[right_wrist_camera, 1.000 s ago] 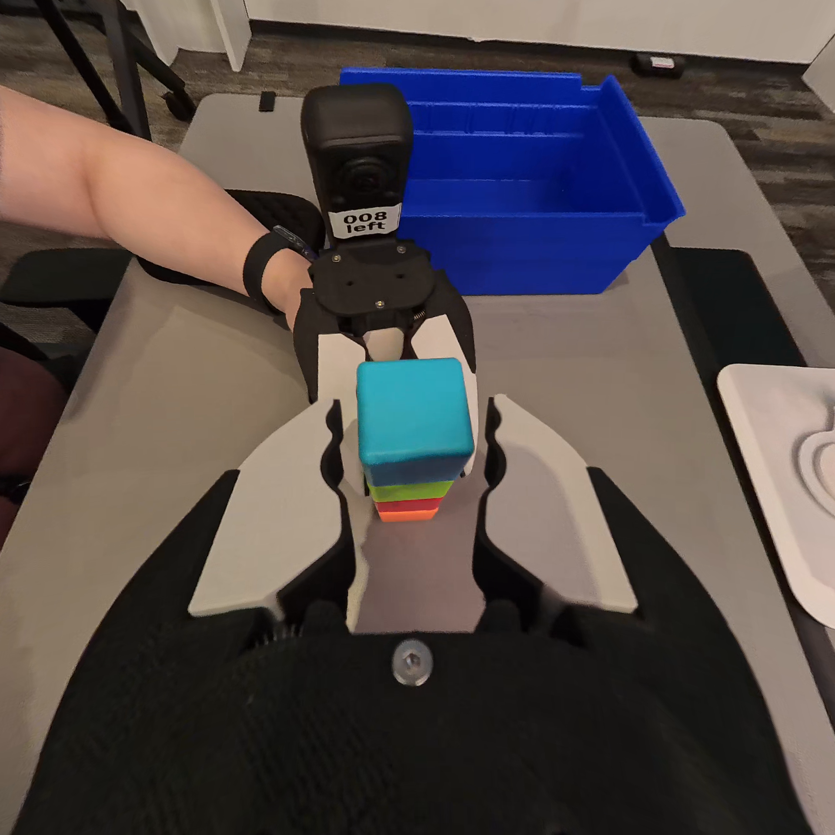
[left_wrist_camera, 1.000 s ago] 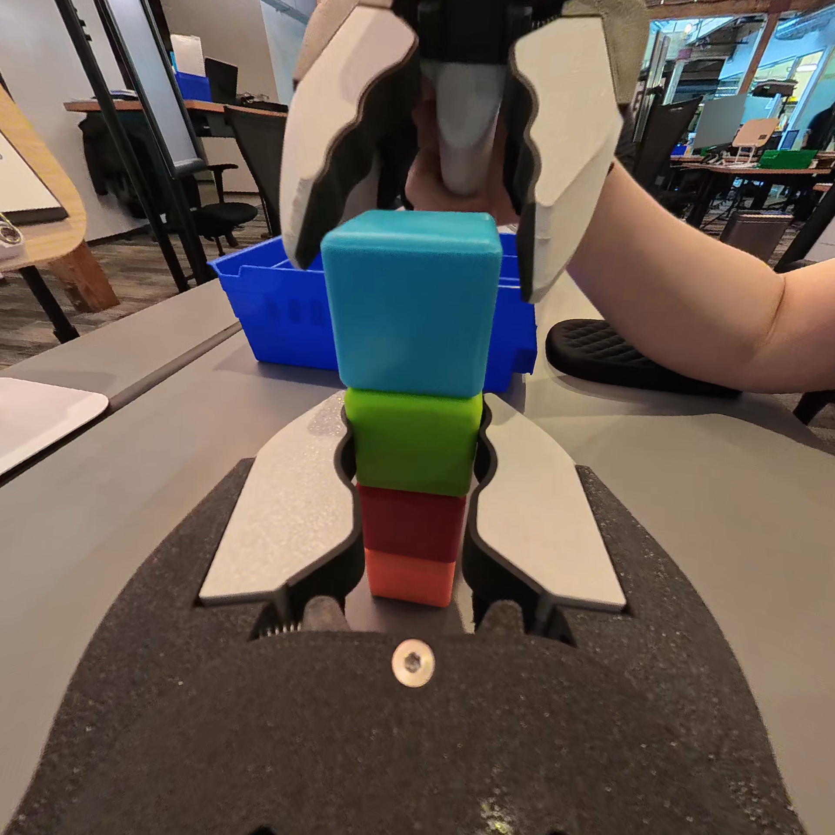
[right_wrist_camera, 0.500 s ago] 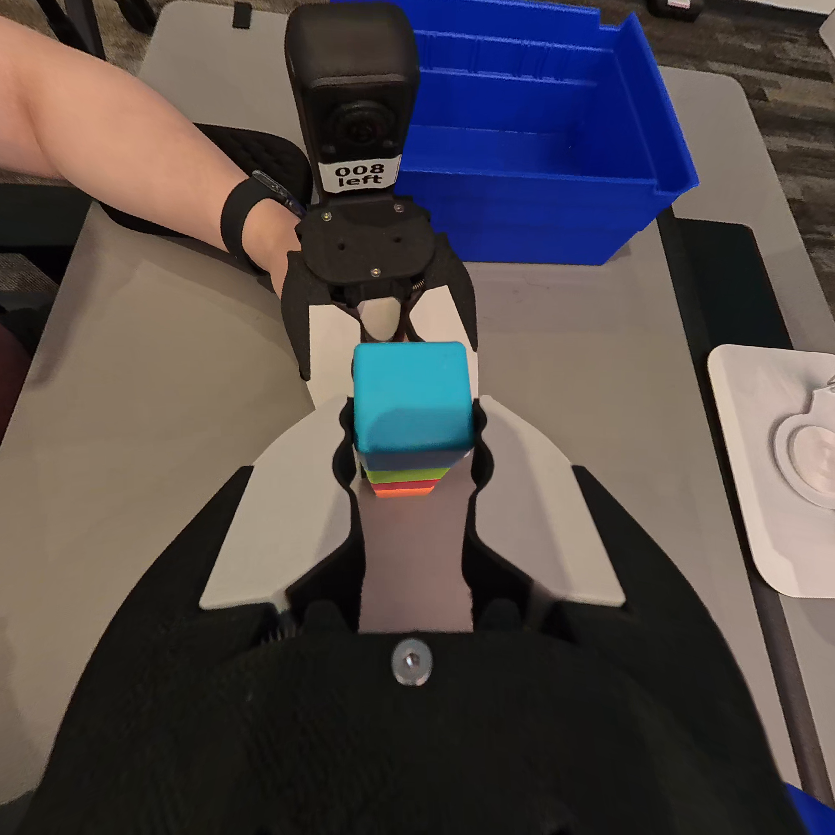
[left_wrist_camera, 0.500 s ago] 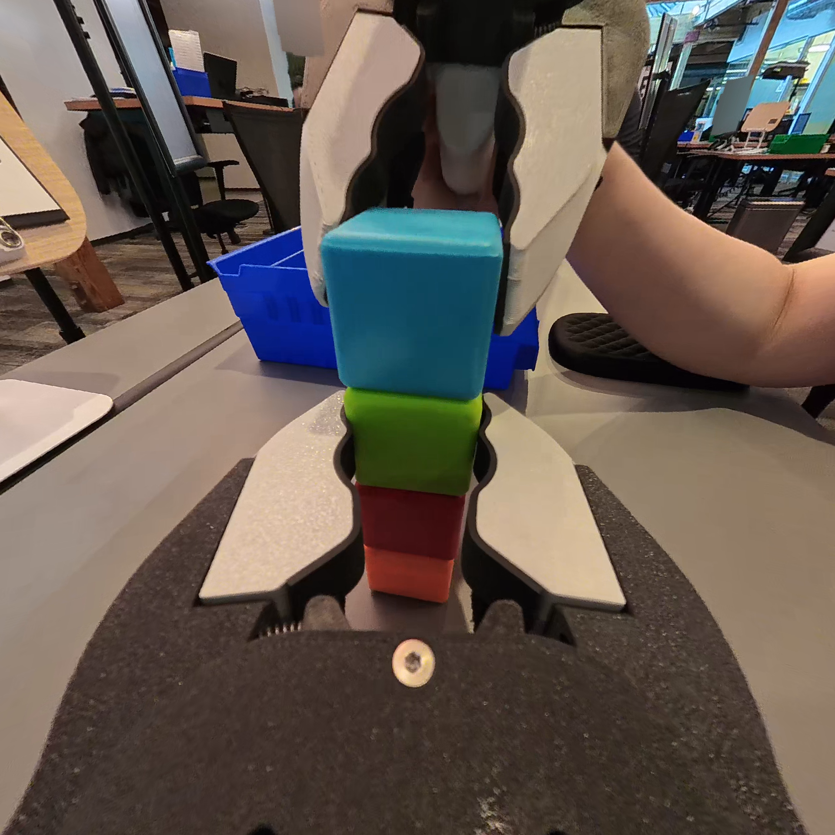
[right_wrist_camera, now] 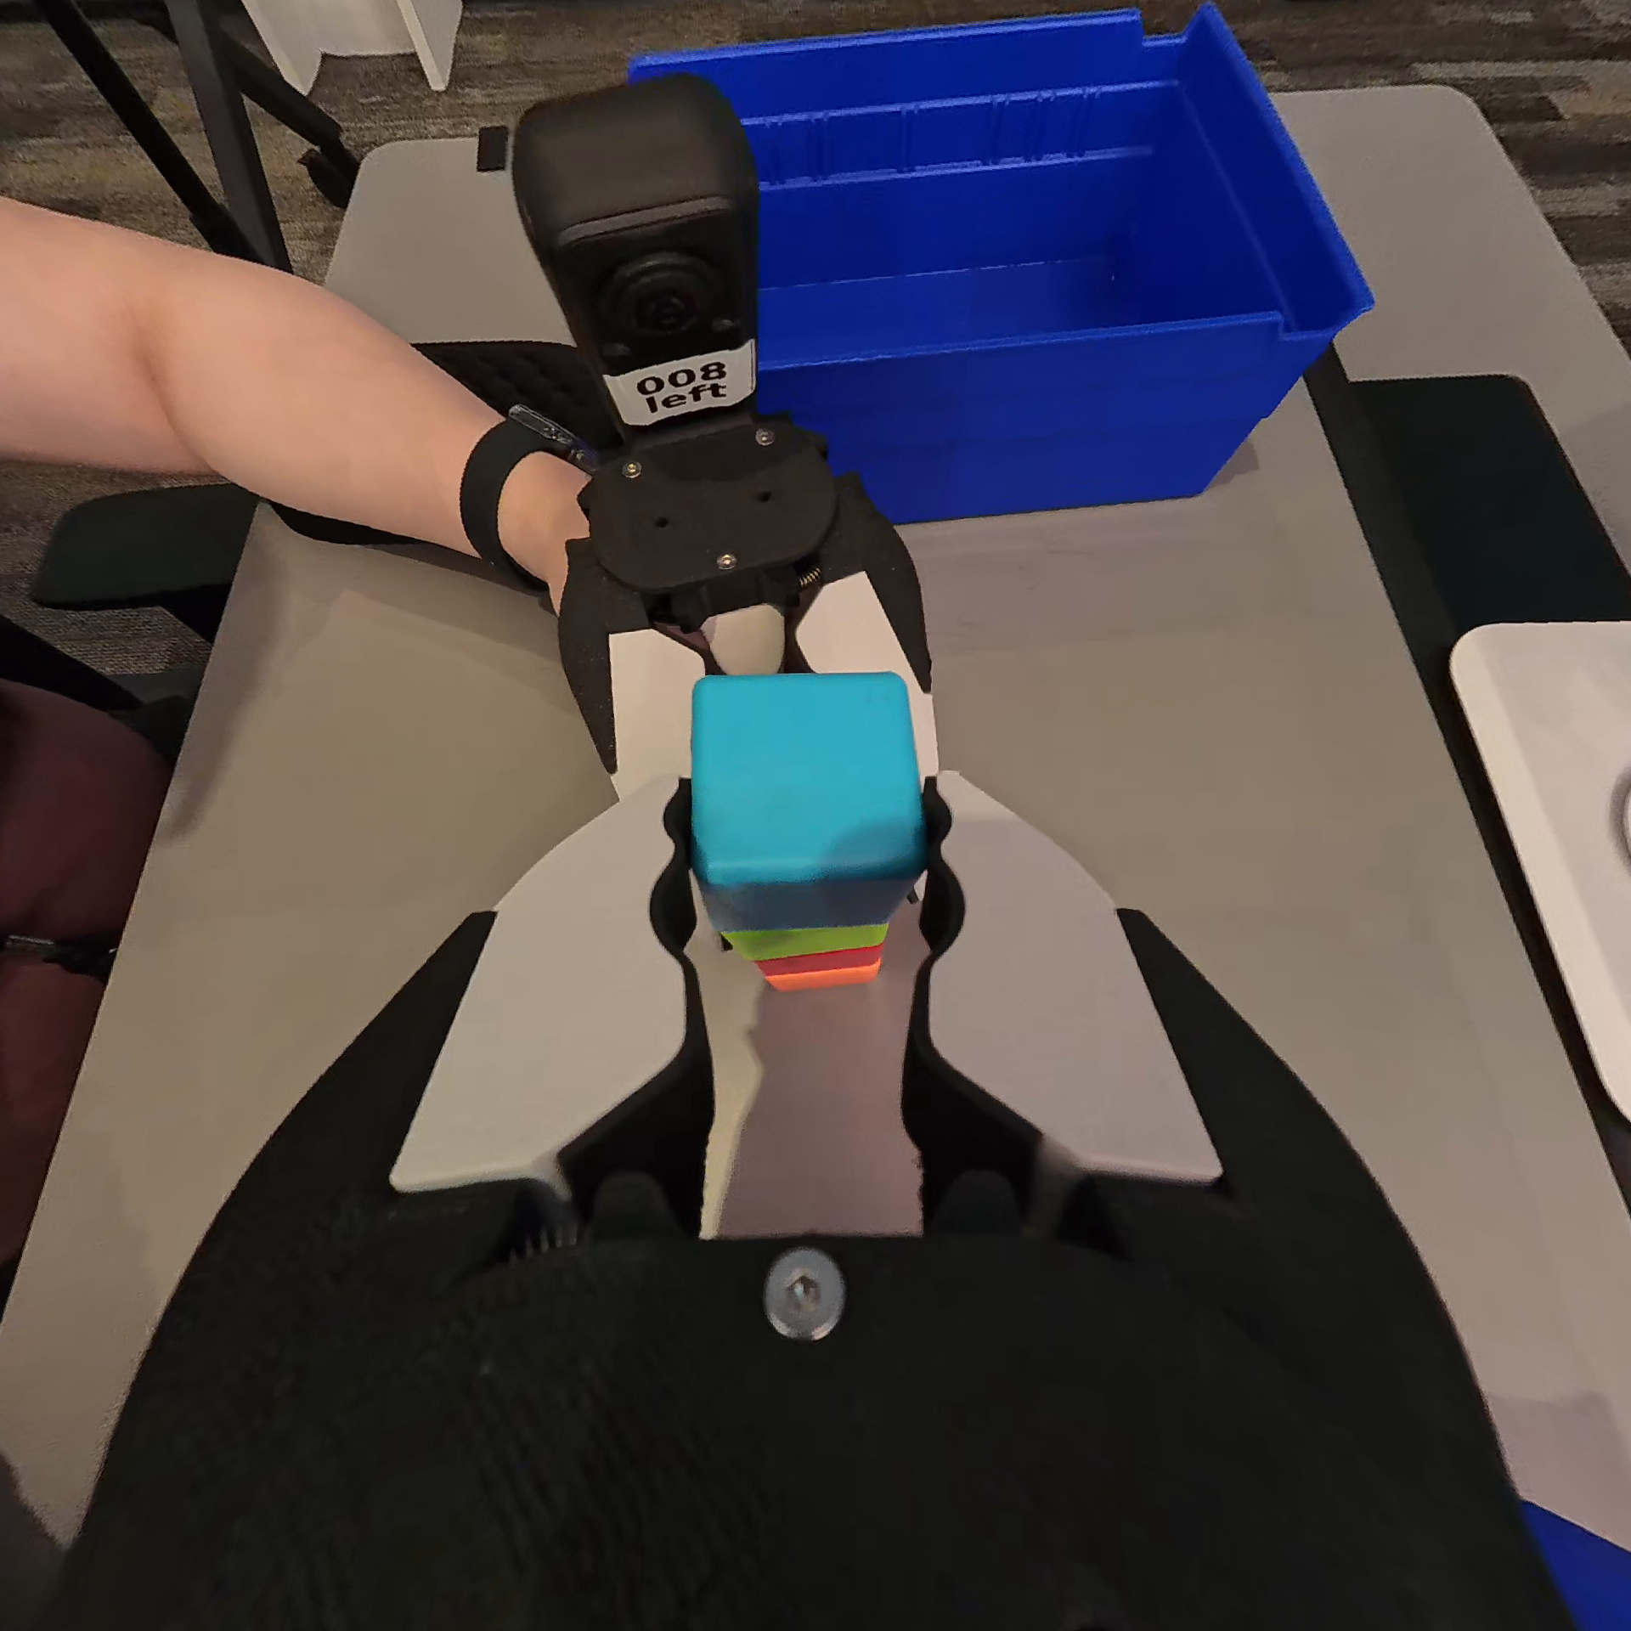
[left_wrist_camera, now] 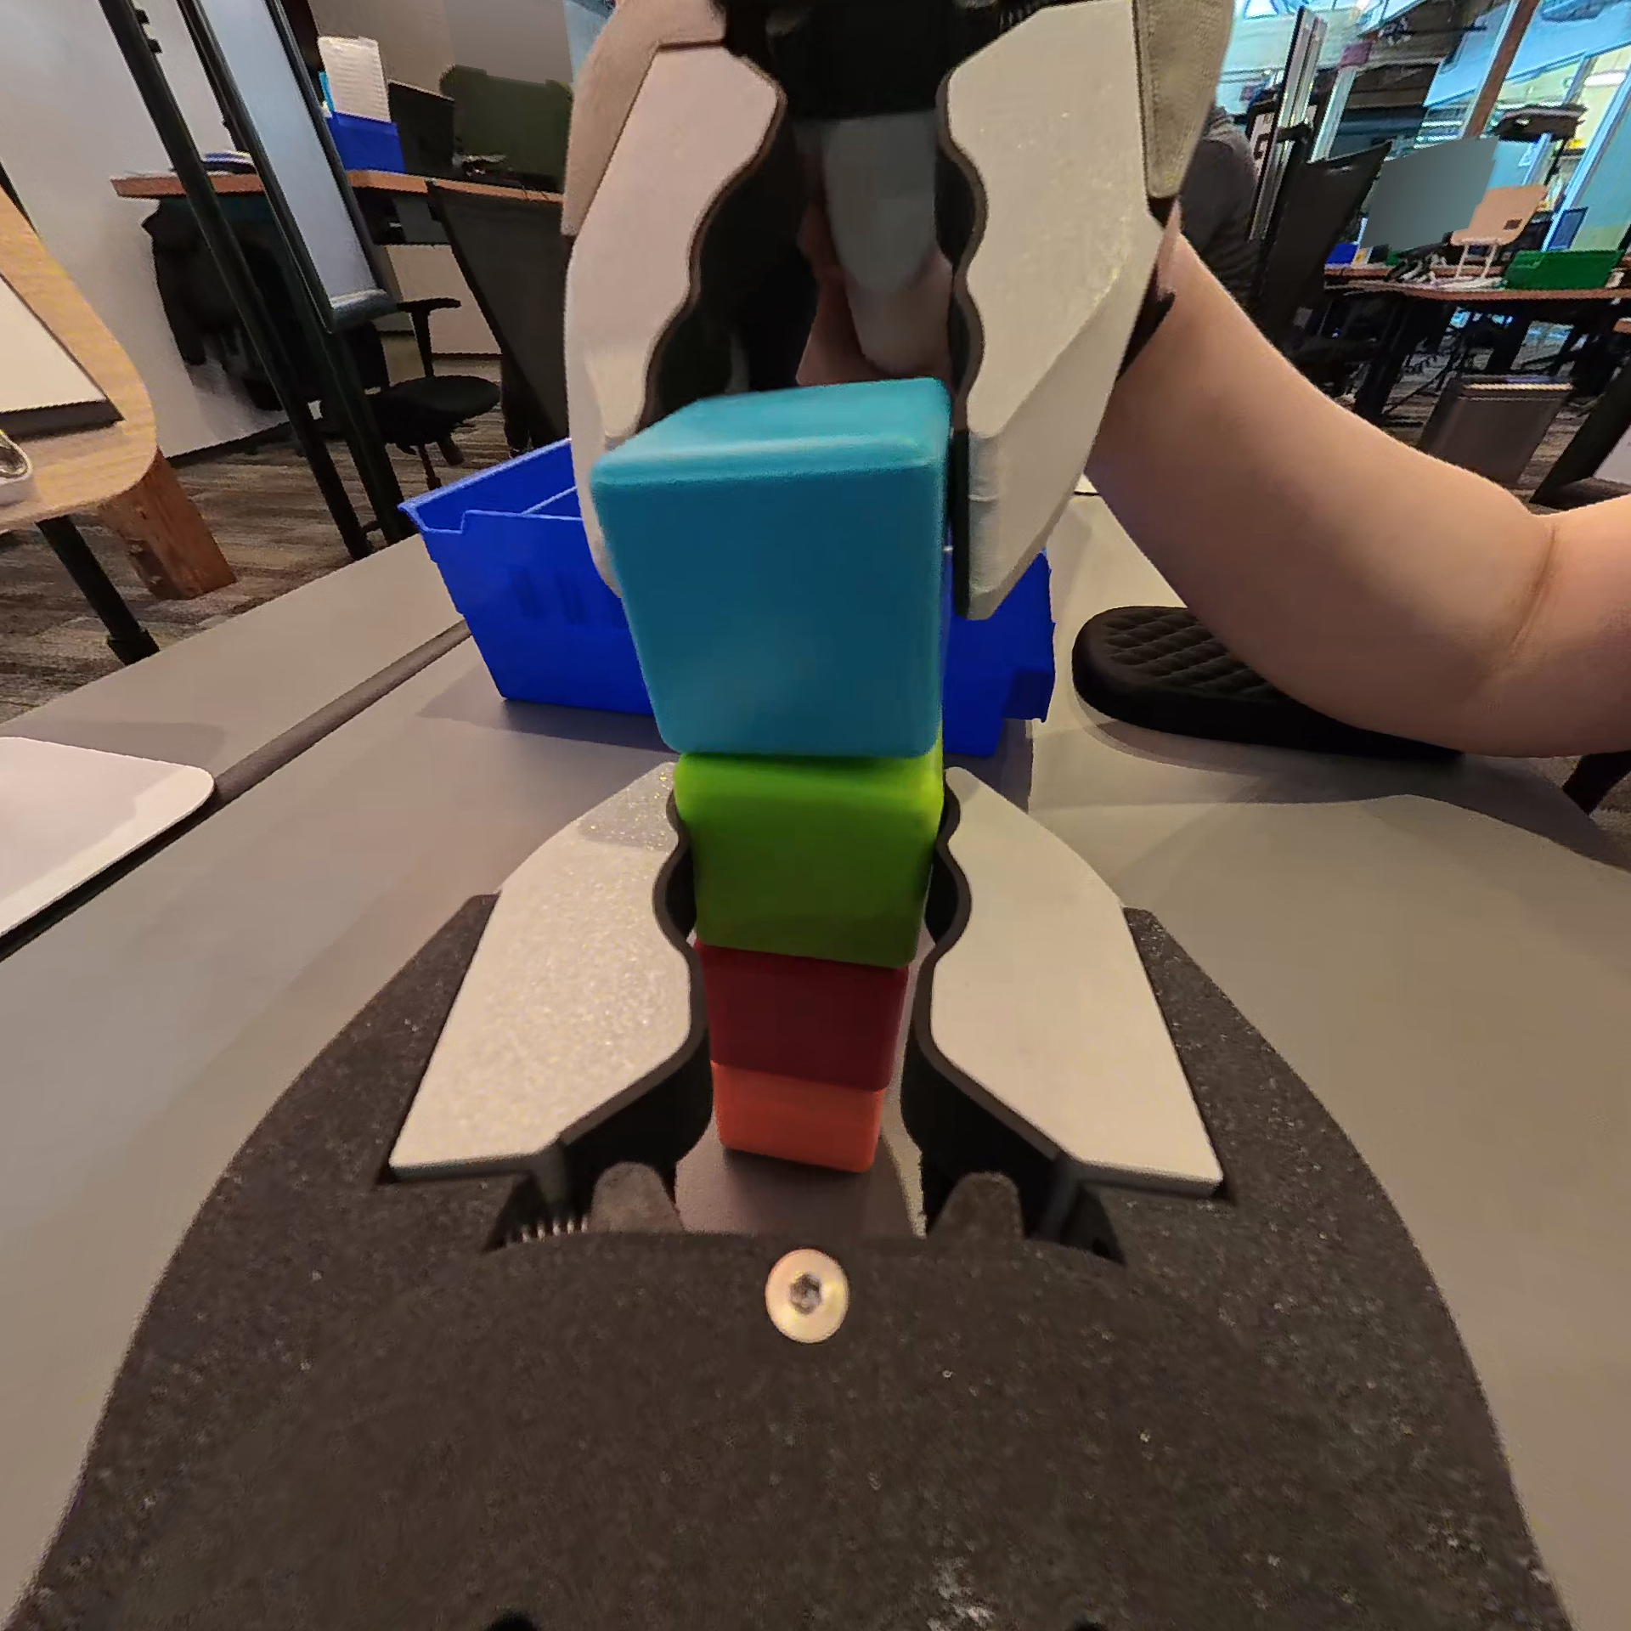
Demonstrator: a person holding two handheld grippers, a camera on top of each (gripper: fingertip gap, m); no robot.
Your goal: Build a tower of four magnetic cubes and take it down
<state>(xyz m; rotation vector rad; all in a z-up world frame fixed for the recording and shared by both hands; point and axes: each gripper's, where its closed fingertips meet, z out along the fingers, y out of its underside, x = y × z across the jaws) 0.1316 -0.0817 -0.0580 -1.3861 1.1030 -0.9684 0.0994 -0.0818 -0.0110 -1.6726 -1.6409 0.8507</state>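
A tower of four cubes stands on the grey table (left_wrist_camera: 1324,927): teal cube (left_wrist_camera: 768,574) on top, then green cube (left_wrist_camera: 807,860), dark red cube (left_wrist_camera: 803,1015) and orange cube (left_wrist_camera: 799,1116) at the bottom. My left gripper (left_wrist_camera: 807,812) is shut on the green cube from the sides. My right gripper (right_wrist_camera: 805,799) comes from above and is shut on the teal cube (right_wrist_camera: 799,777); it also shows in the left wrist view (left_wrist_camera: 794,574). The teal cube is tilted a little and still touches the green one.
A blue bin (right_wrist_camera: 1059,265) stands behind the tower, also in the left wrist view (left_wrist_camera: 529,618). A white tray (right_wrist_camera: 1553,838) lies at the table's side. A black padded mat (left_wrist_camera: 1191,671) lies under a person's forearm (left_wrist_camera: 1324,529). There is about 5 cm between the tips of the two grippers.
My right gripper came down over the teal cube and closed on it. The teal cube, straight before, now sits slightly tilted. My left gripper stayed on the green cube.
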